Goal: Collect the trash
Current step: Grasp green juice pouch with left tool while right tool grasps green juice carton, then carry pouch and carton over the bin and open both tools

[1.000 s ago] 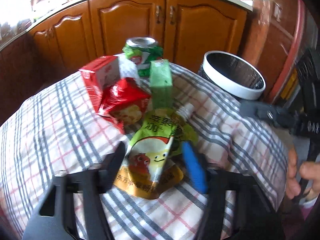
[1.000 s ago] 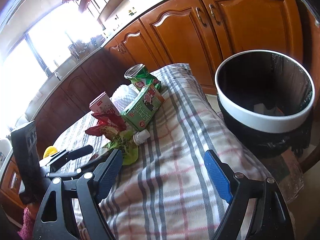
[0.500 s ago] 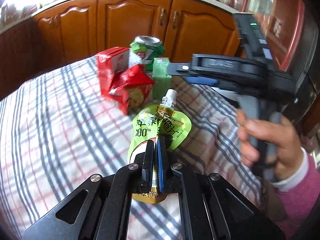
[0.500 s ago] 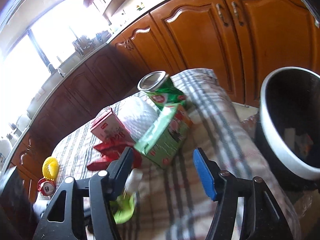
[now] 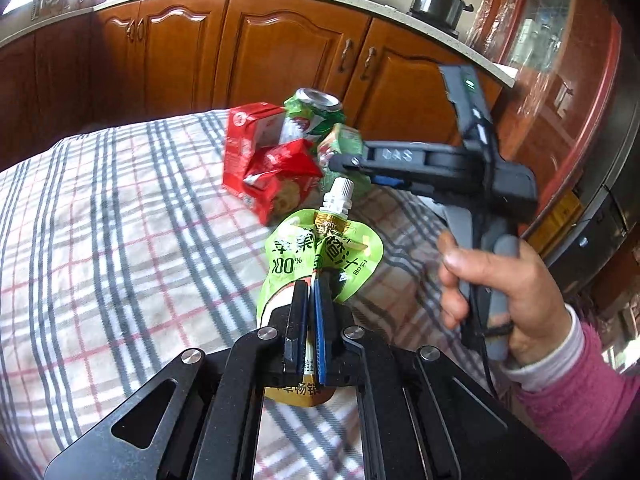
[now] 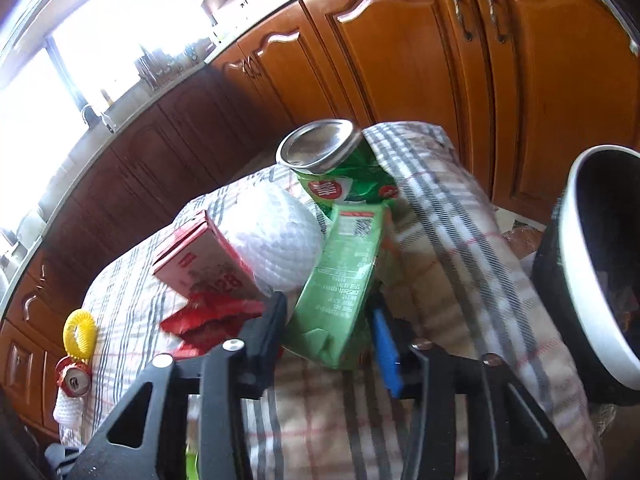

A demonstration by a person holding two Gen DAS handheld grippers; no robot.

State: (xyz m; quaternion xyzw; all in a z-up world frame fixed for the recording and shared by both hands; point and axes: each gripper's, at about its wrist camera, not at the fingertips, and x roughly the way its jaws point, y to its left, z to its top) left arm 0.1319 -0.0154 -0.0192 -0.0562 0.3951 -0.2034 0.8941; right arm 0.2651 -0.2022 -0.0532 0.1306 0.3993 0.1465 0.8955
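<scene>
My left gripper (image 5: 309,292) is shut on a green juice pouch (image 5: 320,252) with a white spout and holds it above the plaid tablecloth (image 5: 120,240). My right gripper (image 6: 328,320) is open, with its fingers on either side of a green drink carton (image 6: 340,276); it also shows in the left wrist view (image 5: 340,162), reaching at the carton (image 5: 342,138). Behind lie a crushed green can (image 6: 340,168), a red carton (image 6: 200,264), a red wrapper (image 6: 208,316) and white foam netting (image 6: 276,240).
A black bin with a white rim (image 6: 592,280) stands off the table's right edge. A yellow ring (image 6: 80,332) and a small red can (image 6: 74,378) lie at the table's far left. Wooden cabinets (image 5: 280,52) run behind.
My left gripper closed on the juice pouch and lifted it. My right gripper moved left from the bin side and now straddles the green carton.
</scene>
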